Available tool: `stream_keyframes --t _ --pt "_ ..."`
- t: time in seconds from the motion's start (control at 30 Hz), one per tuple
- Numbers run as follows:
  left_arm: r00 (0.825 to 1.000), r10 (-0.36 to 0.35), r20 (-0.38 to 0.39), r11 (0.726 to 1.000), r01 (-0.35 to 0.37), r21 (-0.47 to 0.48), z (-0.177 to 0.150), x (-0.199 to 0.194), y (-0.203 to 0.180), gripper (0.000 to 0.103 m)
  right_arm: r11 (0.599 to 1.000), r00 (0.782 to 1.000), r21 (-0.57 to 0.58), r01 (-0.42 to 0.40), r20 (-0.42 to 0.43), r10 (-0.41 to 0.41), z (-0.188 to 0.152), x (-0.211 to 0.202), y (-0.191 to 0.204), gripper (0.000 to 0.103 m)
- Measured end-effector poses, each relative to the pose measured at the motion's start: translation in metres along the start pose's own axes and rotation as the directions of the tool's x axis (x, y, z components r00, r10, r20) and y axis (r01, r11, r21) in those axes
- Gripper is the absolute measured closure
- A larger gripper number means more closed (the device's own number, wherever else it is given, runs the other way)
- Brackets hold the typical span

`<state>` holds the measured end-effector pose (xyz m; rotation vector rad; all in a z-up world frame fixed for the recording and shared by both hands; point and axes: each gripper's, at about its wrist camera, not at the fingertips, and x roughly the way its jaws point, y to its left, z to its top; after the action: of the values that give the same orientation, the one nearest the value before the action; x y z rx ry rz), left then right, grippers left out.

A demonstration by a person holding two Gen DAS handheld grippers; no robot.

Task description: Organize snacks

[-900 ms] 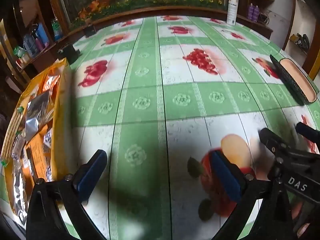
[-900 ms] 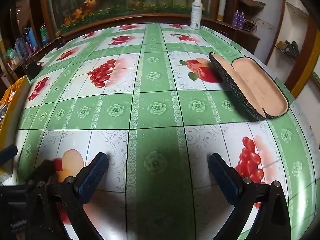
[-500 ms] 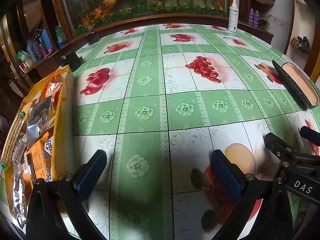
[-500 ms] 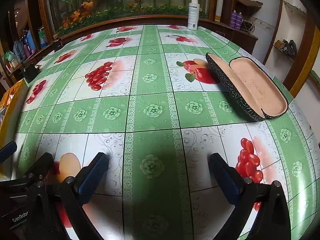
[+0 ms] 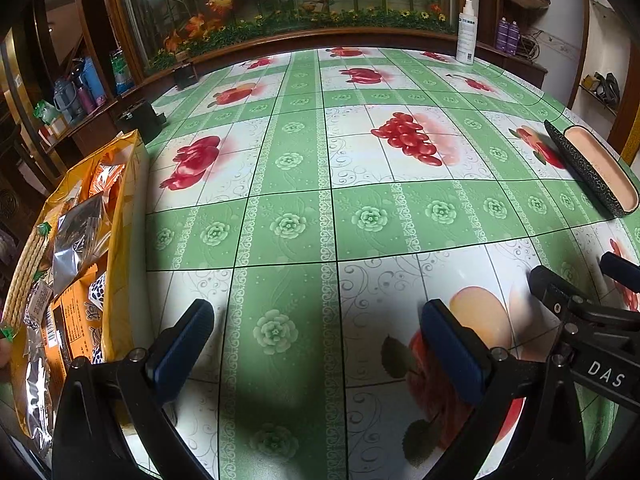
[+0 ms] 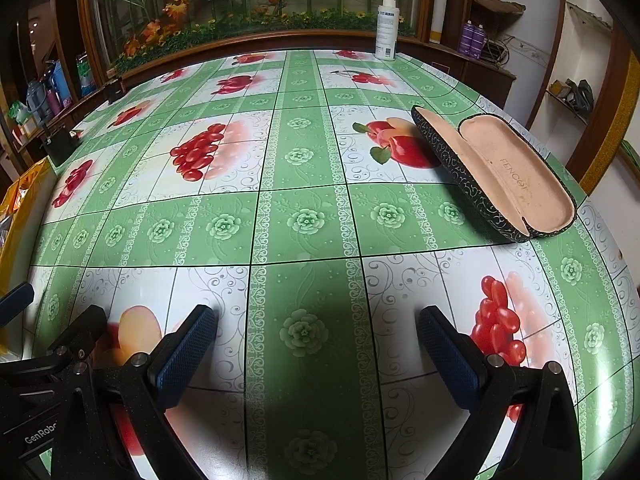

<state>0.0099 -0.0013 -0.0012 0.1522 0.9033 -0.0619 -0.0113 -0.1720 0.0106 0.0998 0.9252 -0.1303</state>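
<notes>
Both grippers hang spread wide and empty over the fruit-print table, the snacks off at its left edge.

The left gripper (image 5: 316, 344) is released, its blue pads (image 5: 182, 340) well apart with only the green-and-white table (image 5: 332, 220) between them; the right gripper (image 6: 316, 344) is likewise released and holds nothing, and it shows just right of the left one in the left wrist view. Left of the left gripper, at the table's edge, an orange bag (image 5: 120, 240) lies open with snack packets (image 5: 76, 236) inside, silver and orange ones among them. Far to the right of the bag, past both grippers, an open glasses case (image 6: 500, 172) rests on the table. At the table's far edge stands a white spray bottle (image 6: 387, 28).
</notes>
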Motion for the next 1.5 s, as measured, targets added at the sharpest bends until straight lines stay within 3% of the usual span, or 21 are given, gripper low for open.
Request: stream_keyframes --t 0.3,0.4,0.5,0.63,0.87,0.93,1.03,1.4,1.5 --pt "1.000 -0.002 -0.012 1.000 0.001 -0.030 0.000 -0.002 0.003 0.000 1.000 1.000 0.000 0.000 0.000 0.000 0.000 0.000 0.000 0.001" --pt "0.995 -0.092 -0.040 0.992 0.088 -0.090 -0.002 0.003 0.016 0.000 1.000 1.000 0.000 0.000 0.000 0.000 0.000 0.000 0.000 0.001" --pt "0.993 -0.094 -0.067 0.991 0.087 -0.098 -0.004 0.007 0.017 0.000 1.000 1.000 0.000 0.000 0.000 0.000 0.000 0.000 0.000 0.001" --pt "0.973 -0.192 -0.130 0.976 0.175 -0.130 -0.003 0.007 0.017 0.000 1.000 1.000 0.000 0.000 0.001 0.000 0.000 0.000 0.001 0.001" --pt "0.984 -0.166 -0.064 0.980 0.158 -0.120 -0.003 0.002 0.022 0.000 1.000 1.000 0.001 0.000 0.000 0.000 0.000 0.000 0.000 0.001" --pt "0.986 -0.154 -0.068 0.983 0.145 -0.116 -0.002 0.001 0.023 0.000 1.000 1.000 0.000 0.000 0.000 0.000 0.000 0.000 0.000 0.001" --pt "0.988 -0.085 -0.132 0.993 0.073 -0.093 -0.003 0.002 0.021 0.000 1.000 1.000 0.001 0.000 0.001 0.000 0.000 0.000 0.000 0.001" --pt "0.994 -0.091 -0.058 0.991 0.085 -0.099 -0.002 -0.001 0.023 0.000 1.000 1.000 0.001 0.000 0.001 0.000 -0.001 0.000 0.001 0.001" --pt "0.994 -0.110 -0.006 0.988 0.108 -0.107 -0.003 -0.003 0.027 0.000 1.000 1.000 0.003 0.004 0.000 -0.004 -0.001 0.001 -0.001 0.001"
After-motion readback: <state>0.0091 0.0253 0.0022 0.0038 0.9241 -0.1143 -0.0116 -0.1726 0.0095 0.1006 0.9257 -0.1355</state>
